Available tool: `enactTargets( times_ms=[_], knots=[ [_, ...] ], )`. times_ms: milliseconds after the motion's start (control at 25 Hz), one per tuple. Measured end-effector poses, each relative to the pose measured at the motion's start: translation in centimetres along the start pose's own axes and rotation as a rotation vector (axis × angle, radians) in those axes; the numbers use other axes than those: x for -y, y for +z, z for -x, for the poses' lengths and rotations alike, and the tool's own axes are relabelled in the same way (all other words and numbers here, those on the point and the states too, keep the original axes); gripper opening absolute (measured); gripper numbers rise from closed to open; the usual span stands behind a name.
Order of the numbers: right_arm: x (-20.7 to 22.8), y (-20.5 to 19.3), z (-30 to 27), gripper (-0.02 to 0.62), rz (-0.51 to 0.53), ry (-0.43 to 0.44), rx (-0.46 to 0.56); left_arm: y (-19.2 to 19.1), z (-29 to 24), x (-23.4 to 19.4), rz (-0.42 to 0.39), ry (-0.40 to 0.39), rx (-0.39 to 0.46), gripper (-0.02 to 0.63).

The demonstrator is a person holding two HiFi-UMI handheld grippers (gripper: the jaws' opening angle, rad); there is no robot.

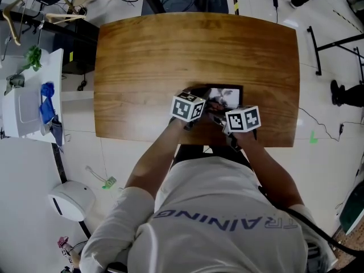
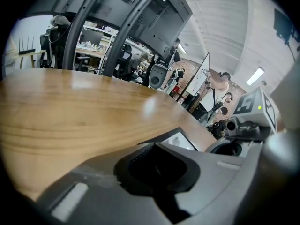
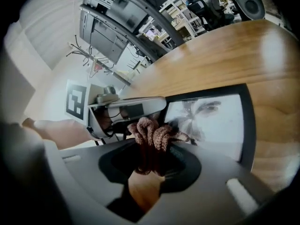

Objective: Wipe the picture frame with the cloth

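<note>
Clamping cloth [image 3: 153, 134], right claw [image 3: 150, 159] | over picture frame [image 3: 216, 125] | grip hidden in head view

I am in what looks like a robotics lab or workshop. My rounded wooden table [image 1: 170, 50] stands on a pale glossy floor [image 1: 324, 169]. On that floor are a black metal stand base [image 1: 314, 50] and a strip of yellow-and-black hazard tape [image 1: 234, 0]. Beyond the table I see black office chairs [image 2: 124, 55], a cluttered work desk [image 2: 91, 48], a dark metal overhead rig [image 2: 140, 13], a long ceiling light [image 2: 255, 76] and white shelving [image 3: 180, 15].
</note>
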State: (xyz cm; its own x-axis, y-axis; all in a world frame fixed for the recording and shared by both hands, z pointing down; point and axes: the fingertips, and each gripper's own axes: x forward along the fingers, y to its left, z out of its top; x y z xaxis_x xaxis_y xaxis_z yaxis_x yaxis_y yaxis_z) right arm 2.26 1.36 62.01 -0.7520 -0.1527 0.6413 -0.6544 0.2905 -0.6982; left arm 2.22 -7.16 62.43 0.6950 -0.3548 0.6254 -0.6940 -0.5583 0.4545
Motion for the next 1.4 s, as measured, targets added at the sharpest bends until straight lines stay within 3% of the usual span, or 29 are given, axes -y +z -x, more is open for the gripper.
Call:
enactTargets(
  times_ms=[400, 920, 1080, 1240, 1400],
  knots=[
    [4.5, 0.5, 5.0, 0.129, -0.159, -0.038, 0.114, -0.3, -0.1, 0.3, -0.023, -0.009, -0.011, 0.005],
    [10.4, 0.8, 11.1, 0.130, -0.197, -0.119, 0.198, -0.1, -0.1, 0.1, -0.034, -0.001, -0.004, 0.005],
    [11.5, 0.8, 12.3, 0.130, -0.190, -0.181, 0.234, -0.3, -0.4, -0.2, -0.040, 0.005, -0.002, 0.005],
    [10.6, 2.8, 14.7, 0.129, -0.117, -0.191, 0.399, 0.2, -0.6, -0.5, -0.057, 0.006, 0.005, 0.005],
    [8.5, 4.7, 17.7, 0.127, -0.042, -0.195, 0.587, -1.6, 0.1, -1.0, -0.064, 0.034, 0.002, 0.005]
  ],
)
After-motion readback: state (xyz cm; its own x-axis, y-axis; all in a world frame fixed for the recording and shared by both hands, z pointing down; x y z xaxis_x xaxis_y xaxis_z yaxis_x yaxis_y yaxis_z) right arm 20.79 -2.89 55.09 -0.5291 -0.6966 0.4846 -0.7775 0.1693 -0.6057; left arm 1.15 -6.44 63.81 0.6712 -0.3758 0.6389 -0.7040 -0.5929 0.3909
